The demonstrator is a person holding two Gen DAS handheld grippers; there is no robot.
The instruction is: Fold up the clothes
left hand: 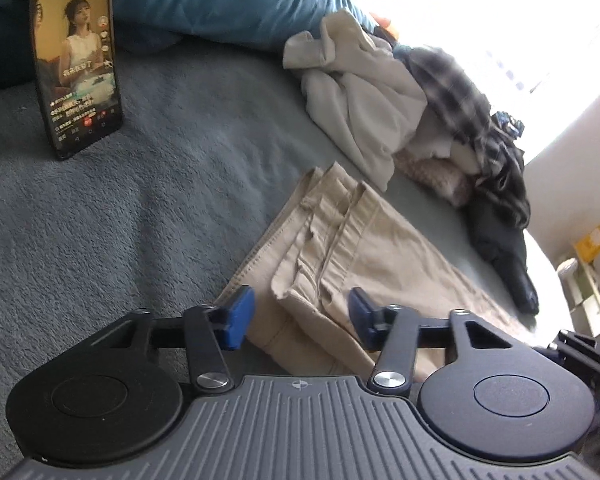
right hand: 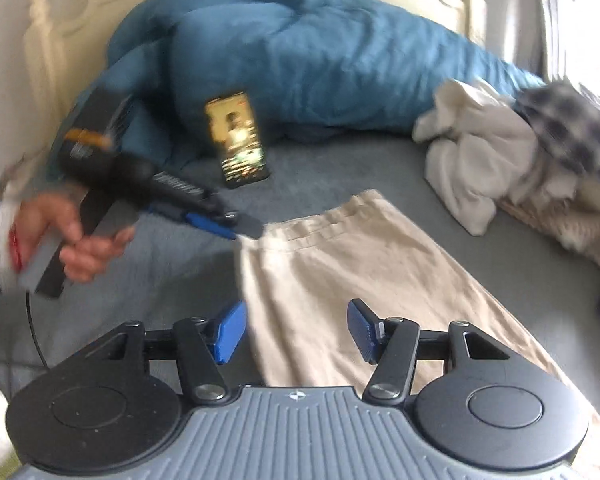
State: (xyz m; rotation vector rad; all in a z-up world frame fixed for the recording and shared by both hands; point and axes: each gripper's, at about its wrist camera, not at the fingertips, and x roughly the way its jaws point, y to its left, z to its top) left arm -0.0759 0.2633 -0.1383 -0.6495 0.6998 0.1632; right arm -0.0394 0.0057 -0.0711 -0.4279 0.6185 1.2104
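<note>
Left wrist view first: a folded pair of beige cotton trousers [left hand: 340, 248] lies flat on the grey fleecy bed cover [left hand: 120, 220], its pleated waistband end pointing up the bed toward the pillows. Hovering over the near corner of it is the left gripper [left hand: 302, 316], its blue-padded fingers [left hand: 236, 316] about half apart, and folds of the beige cloth sit in the gap between them, but whether the pads press on the cloth I can't tell from here. Over to the right wrist view, and it's blurry: the right gripper [right hand: 296, 332] hangs above the same beige trousers [right hand: 340, 272], jaws roughly half open with cloth showing between them and nothing pinched as far as I can see. From this side the left gripper [right hand: 236, 228] reaches in from the left, tips at the top-left corner of the trousers, carried by the person's left hand [right hand: 68, 240]. Just beyond the trousers, off to the right, sits a heap of unfolded laundry: a crumpled off-white garment [left hand: 352, 92] with a dark checked flannel shirt [left hand: 472, 112] thrown over it. Further back, a smartphone with a lit screen [left hand: 76, 60] stands propped upright on the cover, and behind it bulges a rumpled teal-blue duvet [right hand: 300, 48].
</note>
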